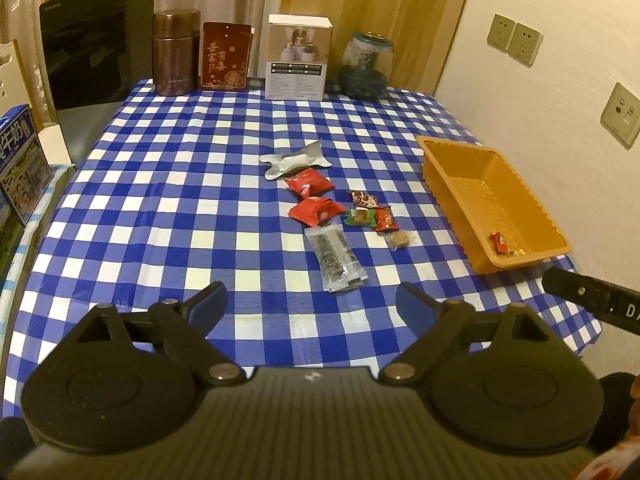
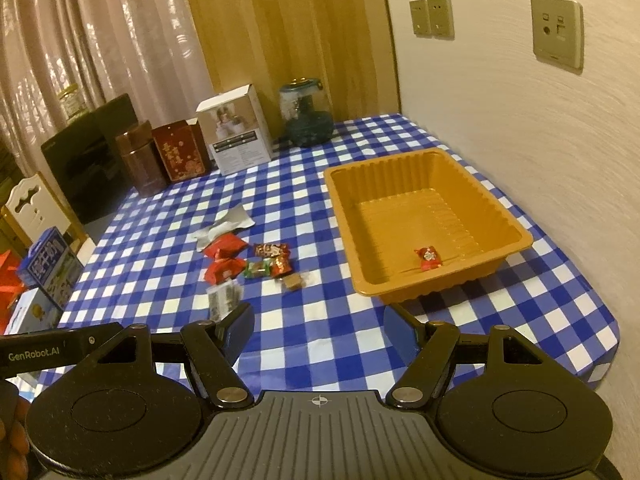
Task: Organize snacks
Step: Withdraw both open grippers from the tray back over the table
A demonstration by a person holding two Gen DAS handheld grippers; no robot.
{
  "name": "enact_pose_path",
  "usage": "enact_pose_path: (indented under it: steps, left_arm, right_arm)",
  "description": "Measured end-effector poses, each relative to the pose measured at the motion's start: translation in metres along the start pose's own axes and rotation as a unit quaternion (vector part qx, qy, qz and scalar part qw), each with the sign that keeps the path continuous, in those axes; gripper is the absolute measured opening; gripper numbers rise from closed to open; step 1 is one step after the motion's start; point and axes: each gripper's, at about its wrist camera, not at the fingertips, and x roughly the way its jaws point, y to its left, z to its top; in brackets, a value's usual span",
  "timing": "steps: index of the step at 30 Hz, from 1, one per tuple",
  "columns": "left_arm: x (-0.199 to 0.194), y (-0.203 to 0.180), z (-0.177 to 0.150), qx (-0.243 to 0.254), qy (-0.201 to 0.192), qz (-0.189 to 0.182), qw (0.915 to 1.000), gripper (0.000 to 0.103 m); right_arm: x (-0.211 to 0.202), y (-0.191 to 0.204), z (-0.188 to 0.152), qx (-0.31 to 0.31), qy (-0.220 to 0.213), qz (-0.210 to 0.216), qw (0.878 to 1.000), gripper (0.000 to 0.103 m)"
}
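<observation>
An orange tray (image 1: pixel 452 152) (image 2: pixel 344 200) stands at the table's right side and holds one red candy (image 1: pixel 498 241) (image 2: pixel 429 259). Left of it lie loose snacks: two red packets (image 1: pixel 309 182) (image 2: pixel 225 245), several small candies (image 1: pixel 370 212) (image 2: pixel 272 264), a brown candy (image 1: pixel 399 239) (image 2: pixel 293 281), a clear dark sachet (image 1: pixel 335 258) (image 2: pixel 223 300) and a silver wrapper (image 1: pixel 294 158) (image 2: pixel 224 226). My left gripper (image 1: pixel 311 303) is open and empty above the table's front edge. My right gripper (image 2: pixel 318 330) is open and empty, in front of the tray.
Along the back edge of the blue checked tablecloth (image 1: pixel 180 184) stand a brown tin (image 1: pixel 176 52), a red box (image 1: pixel 226 56), a white box (image 1: pixel 298 58) and a glass jar (image 1: pixel 366 66). A wall (image 2: pixel 520 120) with sockets runs along the right. Boxes (image 1: pixel 20 168) sit at the left.
</observation>
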Motion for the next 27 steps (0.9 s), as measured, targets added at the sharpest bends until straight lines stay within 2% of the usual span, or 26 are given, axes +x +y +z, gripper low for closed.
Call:
enact_pose_path:
  steps: [15,27]
  left_arm:
    - [0.006,-0.001,0.000,-0.005,0.006,-0.004,1.0000,0.091]
    - [0.044,-0.009,-0.003,-0.004,0.026,-0.015,0.9996,0.091]
  right_arm:
    - [0.004,0.001,-0.001,-0.004,0.005,0.000,1.000,0.071]
    - [0.032,-0.011,-0.009,0.005,0.025,-0.007,1.000,0.071]
